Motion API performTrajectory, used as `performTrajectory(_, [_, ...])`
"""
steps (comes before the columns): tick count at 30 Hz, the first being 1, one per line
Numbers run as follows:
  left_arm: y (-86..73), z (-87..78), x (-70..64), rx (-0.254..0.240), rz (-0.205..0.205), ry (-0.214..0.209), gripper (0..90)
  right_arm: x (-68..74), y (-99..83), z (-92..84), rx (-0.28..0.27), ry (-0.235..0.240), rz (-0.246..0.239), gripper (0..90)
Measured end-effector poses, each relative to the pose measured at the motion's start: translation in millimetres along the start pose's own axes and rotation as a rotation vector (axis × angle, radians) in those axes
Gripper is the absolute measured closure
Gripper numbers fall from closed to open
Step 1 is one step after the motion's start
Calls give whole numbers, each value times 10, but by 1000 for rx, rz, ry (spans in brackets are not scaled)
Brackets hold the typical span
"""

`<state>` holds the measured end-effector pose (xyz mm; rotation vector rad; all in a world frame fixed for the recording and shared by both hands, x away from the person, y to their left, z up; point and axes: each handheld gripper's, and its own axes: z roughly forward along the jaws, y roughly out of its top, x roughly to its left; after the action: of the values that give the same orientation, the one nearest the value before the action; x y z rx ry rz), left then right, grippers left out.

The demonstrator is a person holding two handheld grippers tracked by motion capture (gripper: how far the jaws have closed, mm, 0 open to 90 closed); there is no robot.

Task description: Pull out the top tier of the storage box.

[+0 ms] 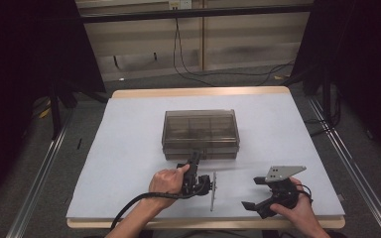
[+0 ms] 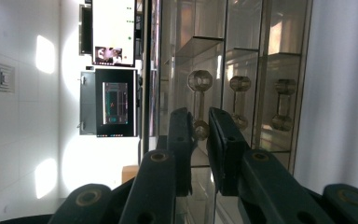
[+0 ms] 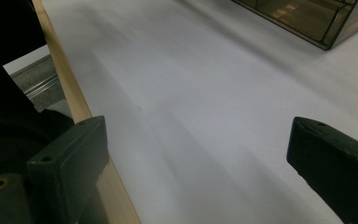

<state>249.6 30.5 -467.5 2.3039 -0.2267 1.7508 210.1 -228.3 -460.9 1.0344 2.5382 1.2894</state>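
A smoky clear plastic box [image 1: 200,130] with inner compartments stands shut at the middle of the white table [image 1: 129,148]. My left gripper [image 1: 194,158], rolled onto its side, has its tips at the box's front latch [image 1: 203,154]. In the left gripper view the jaws [image 2: 200,122] stand nearly together, with a small rounded part of the latch [image 2: 199,129] pinched between them and the box [image 2: 242,56] right behind. My right gripper [image 1: 253,192] rests open near the table's front right with nothing between its jaws [image 3: 200,158]. The box's corner [image 3: 307,18] lies far ahead of it.
The table's wooden front edge [image 3: 74,98] runs just beside my right gripper. Metal floor rails [image 1: 44,168] flank the table on both sides. Cables [image 1: 188,69] trail on the floor behind it, and black curtains hang at left and right.
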Motion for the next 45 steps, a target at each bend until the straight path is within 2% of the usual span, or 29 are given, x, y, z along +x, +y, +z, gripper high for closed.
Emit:
performTrajectory(1, [-6, -2, 8, -2, -19, -11, 797, -1, -1, 1, 0, 2, 0, 55])
performTrajectory(4, [-14, -8, 20, -13, -35, -8, 794, -2, 0, 0, 1, 1, -1, 55])
performTrajectory(5, [-23, -12, 11, -25, -71, -28, 776, -3, 0, 1, 1, 1, 0, 55])
performTrajectory(6, [-23, -12, 11, -25, -71, -28, 759, -3, 0, 1, 1, 1, 0, 55])
performTrajectory(7, [-22, -19, 24, -18, -51, -32, 758, -5, 1, 0, 1, 1, 3, 55])
performTrajectory(10, [-22, -25, 38, -23, -49, -33, 744, -4, 1, 1, 1, 0, 2, 55])
performTrajectory(11, [-25, -28, 30, -32, -74, -39, 731, -3, 1, 2, 1, 0, 1, 55])
performTrajectory(12, [-25, -57, 49, -26, -87, -63, 724, -3, 0, 3, 1, -1, 0, 55])
performTrajectory(13, [-25, -57, 49, -26, -87, -63, 708, -3, 0, 3, 1, -1, 0, 55])
performTrajectory(14, [-31, -100, 51, -42, -136, -82, 703, -4, 0, 5, 1, 0, 0, 55])
performTrajectory(17, [-41, -151, 94, -65, -186, -123, 691, -2, 1, 8, 4, 2, 3, 55])
performTrajectory(19, [-53, -170, 152, -86, -227, -163, 685, -2, 3, 9, 3, 3, -1, 55])
performTrajectory(23, [-106, -174, 222, -135, -356, -280, 659, -4, 3, 10, 6, 4, 3, 54])
performTrajectory(24, [-106, -174, 222, -135, -356, -280, 658, -4, 3, 10, 6, 4, 3, 54])
performTrajectory(25, [-135, -167, 258, -148, -414, -332, 657, -1, 3, 12, 6, 4, 5, 54])
performTrajectory(26, [-154, -162, 279, -165, -443, -363, 653, -1, 3, 13, 6, 4, 3, 54])
performTrajectory(27, [-154, -162, 279, -165, -443, -363, 659, -1, 3, 13, 6, 4, 3, 54])
performTrajectory(28, [-171, -156, 304, -178, -459, -404, 672, -3, 3, 14, 5, 3, 1, 54])
performTrajectory(29, [-182, -148, 322, -189, -473, -409, 671, -2, 3, 15, 5, 3, 1, 54])
performTrajectory(30, [-216, -133, 363, -217, -528, -467, 671, -3, 2, 16, 7, 6, 1, 53])
performTrajectory(31, [-216, -133, 363, -217, -528, -467, 666, -3, 2, 16, 7, 6, 1, 53])
performTrajectory(32, [-234, -127, 384, -226, -544, -489, 666, -4, 2, 17, 8, 6, 1, 53])
performTrajectory(35, [-294, -106, 446, -269, -624, -586, 645, -8, 2, 17, 4, 7, 1, 52])
performTrajectory(36, [-323, -98, 476, -303, -676, -639, 645, -6, 2, 15, 7, 5, 1, 52])
performTrajectory(38, [-333, -91, 490, -316, -693, -655, 647, -1, 4, 13, 6, 4, 6, 53])
performTrajectory(40, [-345, -80, 515, -324, -720, -696, 647, -1, 4, 14, 7, 7, 3, 52])
performTrajectory(42, [-363, -64, 541, -339, -735, -702, 647, -1, 3, 15, 8, 7, 1, 52])
performTrajectory(44, [-421, -44, 604, -352, -772, -718, 655, -3, 2, 14, 7, 9, 2, 52])
performTrajectory(45, [-421, -44, 604, -352, -772, -718, 654, -3, 2, 14, 7, 9, 2, 52])
